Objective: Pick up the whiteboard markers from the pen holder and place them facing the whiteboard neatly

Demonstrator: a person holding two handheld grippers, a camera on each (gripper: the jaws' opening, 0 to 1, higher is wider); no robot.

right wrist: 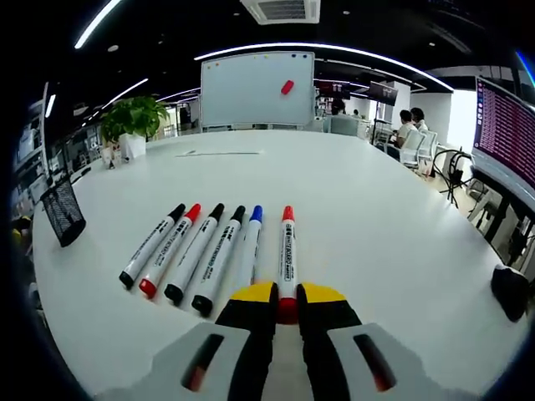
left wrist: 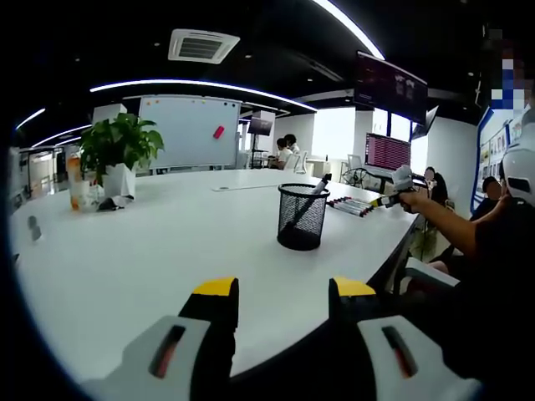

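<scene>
The right gripper (right wrist: pixel 287 307) has its jaws closed on the back end of a red whiteboard marker (right wrist: pixel 287 251). It lies on the white table (right wrist: pixel 376 225), just beside a row of five more markers (right wrist: pixel 196 249), caps toward the whiteboard (right wrist: pixel 257 88). The left gripper (left wrist: pixel 282 294) hangs open over the table, holding nothing. The mesh pen holder (left wrist: pixel 301 216) stands upright with one marker inside
</scene>
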